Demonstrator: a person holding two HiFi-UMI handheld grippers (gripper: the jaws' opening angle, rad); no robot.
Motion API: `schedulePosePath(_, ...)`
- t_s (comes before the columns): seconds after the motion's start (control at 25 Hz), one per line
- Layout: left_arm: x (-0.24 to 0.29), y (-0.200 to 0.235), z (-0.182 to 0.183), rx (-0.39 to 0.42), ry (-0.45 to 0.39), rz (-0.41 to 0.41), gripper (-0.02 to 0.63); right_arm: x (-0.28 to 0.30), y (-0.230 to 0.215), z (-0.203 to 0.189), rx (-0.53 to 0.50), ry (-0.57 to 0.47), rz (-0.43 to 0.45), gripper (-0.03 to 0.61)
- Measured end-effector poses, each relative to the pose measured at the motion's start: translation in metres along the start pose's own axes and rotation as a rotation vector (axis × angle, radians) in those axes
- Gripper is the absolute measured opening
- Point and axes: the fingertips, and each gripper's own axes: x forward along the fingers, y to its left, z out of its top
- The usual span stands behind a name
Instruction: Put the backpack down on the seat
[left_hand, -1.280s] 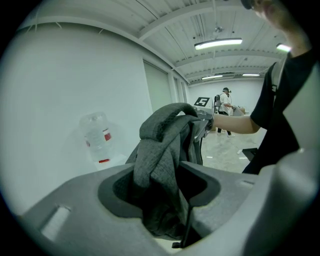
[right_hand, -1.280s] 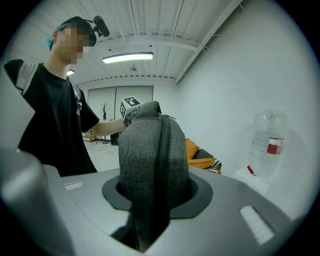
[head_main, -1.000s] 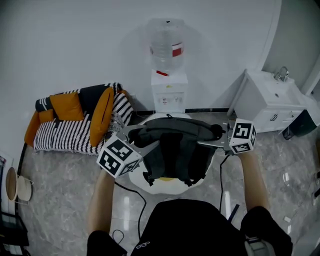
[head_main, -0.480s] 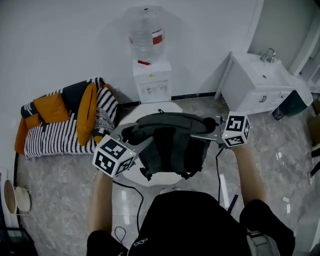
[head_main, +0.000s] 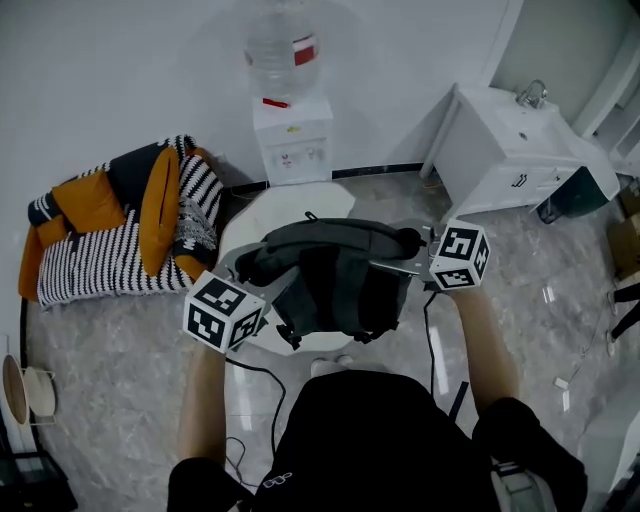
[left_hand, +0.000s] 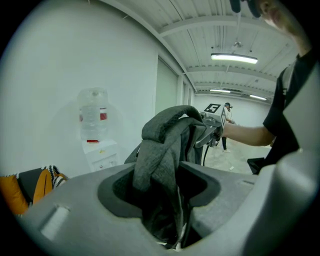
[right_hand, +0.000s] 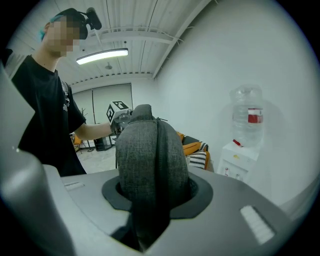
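The white round seat (head_main: 262, 212) lies directly under the grey backpack (head_main: 340, 275), which we hold stretched between both claws. From above we cannot tell whether its underside touches the seat yet. Our left claw (left_hand: 165, 200) is clamped on a bunched fold at one end, and our right claw (right_hand: 150, 200) grips the padded top at the other. If one side lets go first, the bag could swing and slide off the rim. The dangling straps (head_main: 288, 338) hang near the front edge and might drag it floorward.
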Motion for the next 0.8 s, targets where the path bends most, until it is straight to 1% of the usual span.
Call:
schedulePosePath(0.16, 0.003, -0.001, -0.014, -0.033, 0.011, 0.011, 0.222, 0.008, 0.001, -0.013, 0.036, -0.001, -0.001, 0.147)
schedulePosePath(0.32, 0.007, -0.005, -0.03, -0.065, 0.021, 0.001, 0.222, 0.015, 0.005, -0.029, 0.078, 0.005, -0.002, 0.147)
schedulePosePath(0.8, 0.011, 0.004, -0.087, -0.196, 0.073, -0.012, 0.222, 0.057, 0.01, -0.073, 0.196, 0.044, 0.024, 0.149)
